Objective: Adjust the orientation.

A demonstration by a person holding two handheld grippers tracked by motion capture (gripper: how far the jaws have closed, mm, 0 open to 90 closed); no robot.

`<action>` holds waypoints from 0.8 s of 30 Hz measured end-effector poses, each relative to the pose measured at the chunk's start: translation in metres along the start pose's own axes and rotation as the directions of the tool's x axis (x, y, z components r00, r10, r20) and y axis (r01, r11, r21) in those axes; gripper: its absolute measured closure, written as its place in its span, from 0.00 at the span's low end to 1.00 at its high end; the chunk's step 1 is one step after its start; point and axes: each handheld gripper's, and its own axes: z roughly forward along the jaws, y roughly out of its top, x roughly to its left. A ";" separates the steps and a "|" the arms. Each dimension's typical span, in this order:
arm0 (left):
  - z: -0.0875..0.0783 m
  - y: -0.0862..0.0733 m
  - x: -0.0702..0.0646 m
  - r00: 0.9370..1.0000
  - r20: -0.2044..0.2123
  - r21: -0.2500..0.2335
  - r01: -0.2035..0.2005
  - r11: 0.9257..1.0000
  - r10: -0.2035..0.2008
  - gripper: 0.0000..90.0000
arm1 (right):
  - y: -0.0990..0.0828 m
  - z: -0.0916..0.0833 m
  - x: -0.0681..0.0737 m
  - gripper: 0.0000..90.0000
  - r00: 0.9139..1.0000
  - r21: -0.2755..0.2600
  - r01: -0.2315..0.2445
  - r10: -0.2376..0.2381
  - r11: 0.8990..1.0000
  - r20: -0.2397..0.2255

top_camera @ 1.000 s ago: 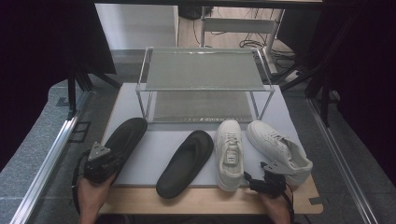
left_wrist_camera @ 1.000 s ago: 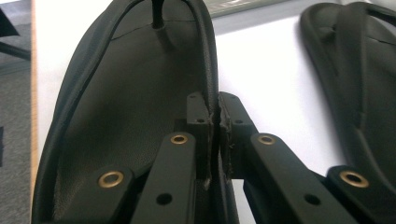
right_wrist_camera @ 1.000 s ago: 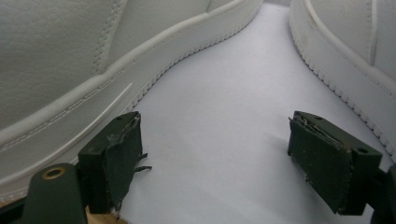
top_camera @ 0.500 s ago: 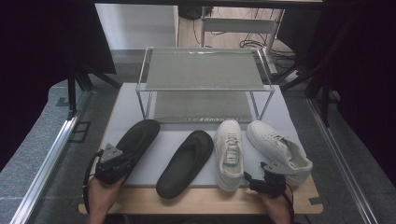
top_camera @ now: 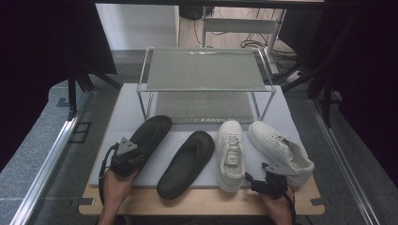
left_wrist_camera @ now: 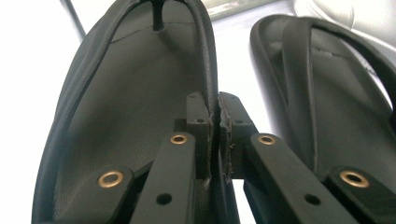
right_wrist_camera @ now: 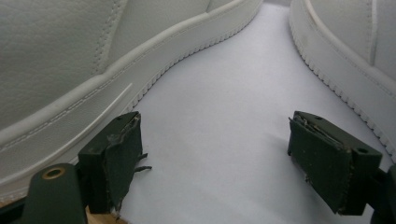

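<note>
High view: the pale surface [top_camera: 117, 112] carries a wire shoe rack [top_camera: 206, 77]; left of centre, the left gripper [top_camera: 126, 158] pinches the heel rim of a black slipper [top_camera: 152, 133] whose long axis runs up-right toward the rack.

Left gripper view: jaws nearly closed on that rim.

Right gripper view: jaws wide, empty, between two white sneakers [right_wrist_camera: 93, 60].

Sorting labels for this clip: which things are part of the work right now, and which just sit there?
In play:
- left slipper, its rim pinched by the left gripper
- two-tier rack ahead

Lying about:
- second slipper
- two white sneakers
- right gripper, open between them
</note>
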 end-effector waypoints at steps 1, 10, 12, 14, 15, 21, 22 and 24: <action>0.003 0.002 -0.001 1.000 0.000 -0.001 -0.002 1.000 0.002 0.93 | 0.000 0.000 0.000 0.19 1.000 0.000 0.000 0.000 1.000 0.000; 0.027 0.019 -0.004 1.000 0.003 -0.013 -0.004 1.000 0.004 0.93 | 0.000 0.000 0.000 0.19 1.000 0.000 -0.001 0.001 1.000 -0.001; 0.031 0.022 -0.005 1.000 0.000 -0.019 -0.003 1.000 0.003 0.93 | 0.000 0.000 0.000 0.20 1.000 0.000 -0.001 0.001 1.000 -0.001; 0.036 0.026 -0.005 1.000 -0.005 -0.024 -0.002 1.000 0.002 0.93 | 0.000 0.000 0.000 0.19 1.000 -0.001 -0.001 0.001 1.000 -0.001; 0.038 0.028 -0.005 1.000 -0.007 -0.026 -0.002 1.000 0.002 0.93 | 0.000 0.000 0.000 0.19 1.000 0.000 -0.001 0.001 1.000 -0.001; 0.052 0.039 -0.005 1.000 -0.023 -0.036 -0.002 0.999 0.001 0.93 | 0.000 0.000 0.000 0.19 1.000 0.000 -0.002 0.002 1.000 -0.002; 0.055 0.040 -0.005 1.000 -0.024 -0.036 -0.002 0.999 0.001 0.93 | 0.000 0.000 0.000 0.19 1.000 -0.001 -0.002 0.002 1.000 -0.002; 0.061 0.044 -0.005 1.000 -0.031 -0.035 0.000 0.999 -0.001 0.93 | 0.000 0.000 0.000 0.19 1.000 -0.001 -0.002 0.002 1.000 -0.002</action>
